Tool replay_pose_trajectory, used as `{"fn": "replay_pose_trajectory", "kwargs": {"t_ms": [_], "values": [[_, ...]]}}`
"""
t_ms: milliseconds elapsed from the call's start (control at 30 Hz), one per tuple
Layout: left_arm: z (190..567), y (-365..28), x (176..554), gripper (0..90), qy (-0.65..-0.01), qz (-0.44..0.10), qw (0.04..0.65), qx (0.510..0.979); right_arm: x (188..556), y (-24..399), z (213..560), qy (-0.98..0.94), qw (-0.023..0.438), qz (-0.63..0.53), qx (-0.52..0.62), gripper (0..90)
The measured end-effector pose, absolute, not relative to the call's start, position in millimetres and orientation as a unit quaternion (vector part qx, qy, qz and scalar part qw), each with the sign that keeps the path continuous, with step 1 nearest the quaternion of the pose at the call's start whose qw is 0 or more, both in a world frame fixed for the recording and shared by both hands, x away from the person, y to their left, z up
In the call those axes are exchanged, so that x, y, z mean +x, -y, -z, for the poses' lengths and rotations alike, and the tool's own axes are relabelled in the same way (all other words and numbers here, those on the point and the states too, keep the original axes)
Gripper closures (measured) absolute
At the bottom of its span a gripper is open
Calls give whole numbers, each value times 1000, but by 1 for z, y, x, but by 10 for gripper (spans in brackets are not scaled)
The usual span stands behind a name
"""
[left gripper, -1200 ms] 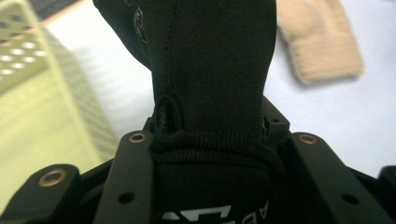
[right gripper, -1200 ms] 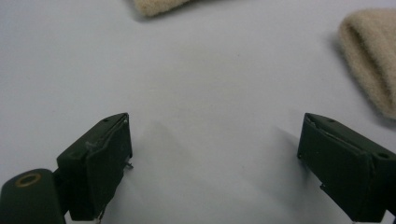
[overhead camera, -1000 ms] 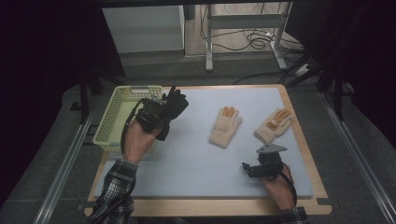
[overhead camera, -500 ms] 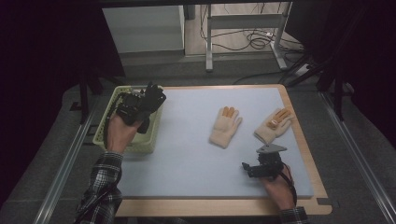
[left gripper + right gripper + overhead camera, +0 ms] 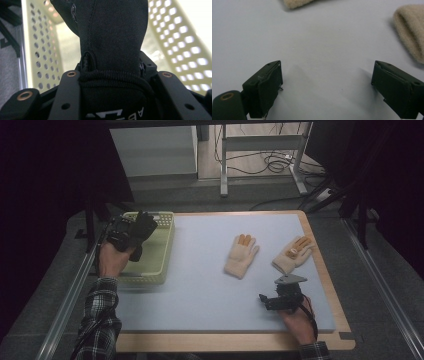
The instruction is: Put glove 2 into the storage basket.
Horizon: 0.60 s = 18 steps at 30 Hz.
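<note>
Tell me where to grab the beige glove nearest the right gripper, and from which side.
Take that beige glove at its cuff end, the plain edge toward the person, coming in from the near side with the right gripper, whose jaws stand open and empty. The glove lies flat on the mat with fingers pointing away, so the cuff is probably the closest, least fiddly part to pinch.

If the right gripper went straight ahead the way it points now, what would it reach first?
Mostly bare mat lies ahead of the open right gripper. Beyond it, probably the cuff of the nearer beige glove, though depth is hard to judge.
</note>
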<state>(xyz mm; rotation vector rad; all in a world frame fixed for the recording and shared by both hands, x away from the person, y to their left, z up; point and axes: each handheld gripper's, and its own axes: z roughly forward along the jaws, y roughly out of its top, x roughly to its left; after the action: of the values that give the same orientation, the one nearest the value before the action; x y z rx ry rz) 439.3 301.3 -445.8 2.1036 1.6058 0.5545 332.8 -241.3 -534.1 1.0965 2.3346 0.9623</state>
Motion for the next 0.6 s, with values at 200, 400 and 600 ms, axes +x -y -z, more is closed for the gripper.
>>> {"fn": "replay_pose_trajectory", "kwargs": {"t_ms": [200, 400, 600], "values": [[464, -313, 449, 575, -598, -186, 191, 756, 333, 241, 534, -832, 193, -343, 392, 97], [475, -318, 462, 569, -611, -174, 156, 756, 333, 241, 534, -832, 192, -343, 392, 97], [482, -320, 473, 550, -622, -165, 135, 753, 333, 241, 534, -832, 192, -343, 392, 97]]}}
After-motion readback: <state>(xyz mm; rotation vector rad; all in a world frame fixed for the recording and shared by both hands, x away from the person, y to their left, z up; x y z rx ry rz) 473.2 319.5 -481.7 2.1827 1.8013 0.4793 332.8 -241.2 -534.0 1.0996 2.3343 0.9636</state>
